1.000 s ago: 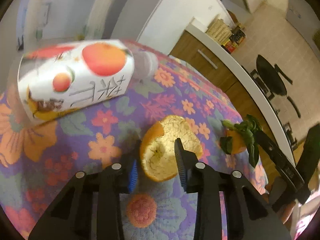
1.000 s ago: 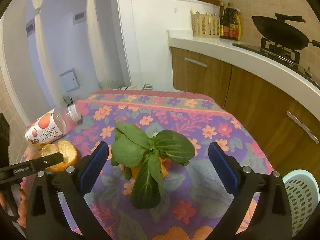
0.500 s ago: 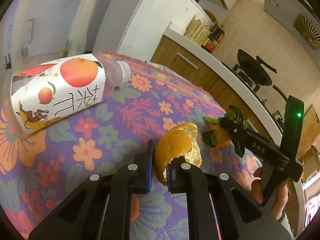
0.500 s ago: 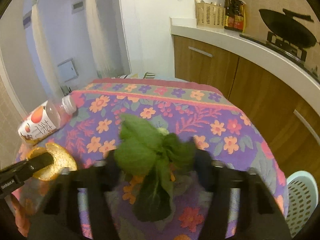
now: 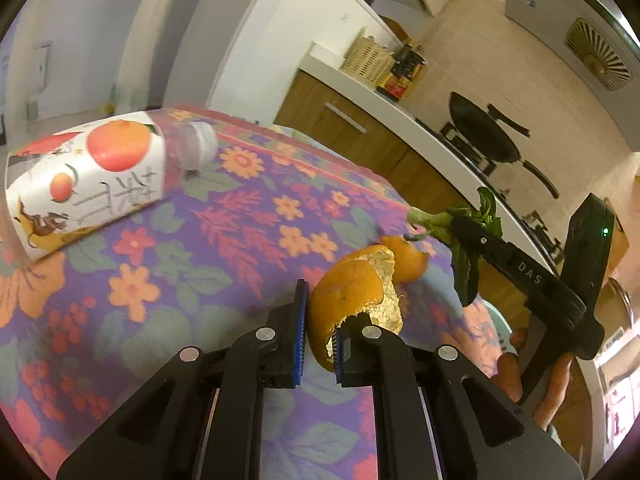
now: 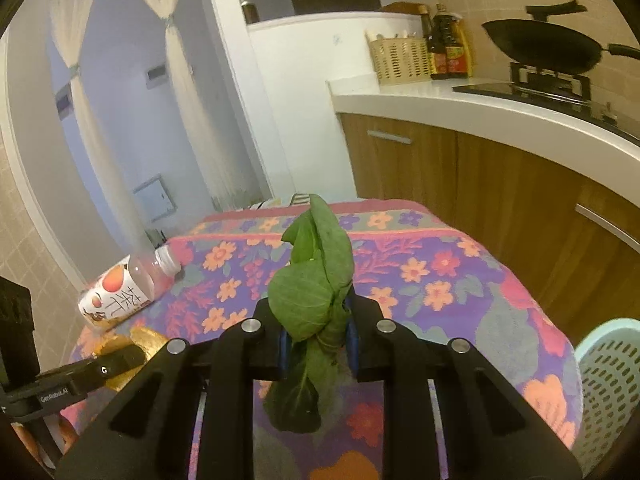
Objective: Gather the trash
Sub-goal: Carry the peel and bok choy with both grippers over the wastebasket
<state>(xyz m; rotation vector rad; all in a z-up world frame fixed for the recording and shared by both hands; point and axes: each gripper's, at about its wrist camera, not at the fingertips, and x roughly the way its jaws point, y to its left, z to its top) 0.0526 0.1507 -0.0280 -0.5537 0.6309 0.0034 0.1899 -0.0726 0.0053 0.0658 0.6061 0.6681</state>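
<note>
While bottle (image 5: 86,176) reads "茶π", gripper (image 5: 516,268) "DAS".

A curled orange peel (image 5: 356,292) stands pinched in the left claw (image 5: 320,344). A limp green leafy bunch (image 6: 316,300) hangs clamped in the closing right claw (image 6: 316,340). A labelled bottle (image 5: 92,176) lies on its side on the flowered desk (image 5: 240,232).

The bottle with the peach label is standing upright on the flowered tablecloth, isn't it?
Not upright: the bottle lies on its side on the flowered tablecloth, its cap pointing toward the table's middle. The right wrist view shows this, and the left wrist view agrees.
</note>
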